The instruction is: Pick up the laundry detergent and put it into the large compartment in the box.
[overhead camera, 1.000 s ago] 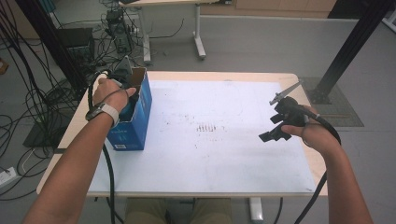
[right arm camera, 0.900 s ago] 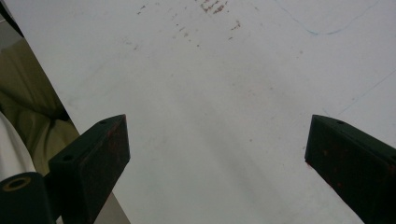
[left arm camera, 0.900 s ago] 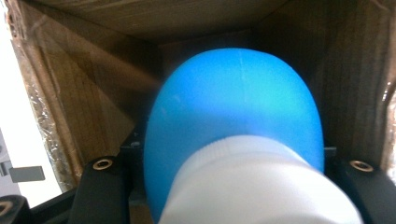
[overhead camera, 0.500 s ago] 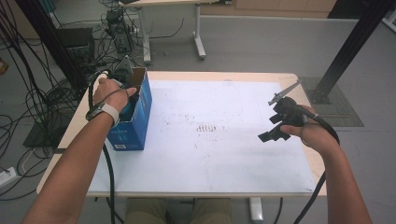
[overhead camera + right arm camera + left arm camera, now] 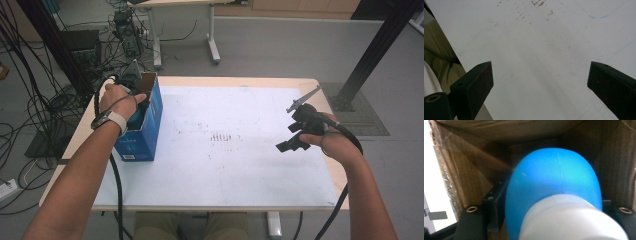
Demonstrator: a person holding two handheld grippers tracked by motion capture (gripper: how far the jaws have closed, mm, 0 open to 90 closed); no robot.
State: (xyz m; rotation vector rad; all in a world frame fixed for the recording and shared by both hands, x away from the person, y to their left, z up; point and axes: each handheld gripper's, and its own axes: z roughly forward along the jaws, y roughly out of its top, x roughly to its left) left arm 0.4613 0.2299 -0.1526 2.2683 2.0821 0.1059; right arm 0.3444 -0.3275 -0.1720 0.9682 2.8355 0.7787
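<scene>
A blue cardboard box (image 5: pixel 144 131) with its top open stands at the table's left edge. My left hand reaches down into it, and my left gripper (image 5: pixel 552 206) is inside, between the brown inner walls. A blue bottle (image 5: pixel 554 177) with a white cap (image 5: pixel 571 220) sits between its jaws. The jaws have just been opening and stand close beside the bottle without clamping it. My right gripper (image 5: pixel 289 144) hovers over the white table (image 5: pixel 240 170) at the right. It is open (image 5: pixel 539 82), with only bare tabletop between its fingers.
A patch of small brown marks (image 5: pixel 222 136) lies mid-table. Black cables (image 5: pixel 30 115) and equipment crowd the floor to the left. A black post (image 5: pixel 372 55) rises behind the table's right corner, and another table's legs (image 5: pixel 212 35) stand at the back.
</scene>
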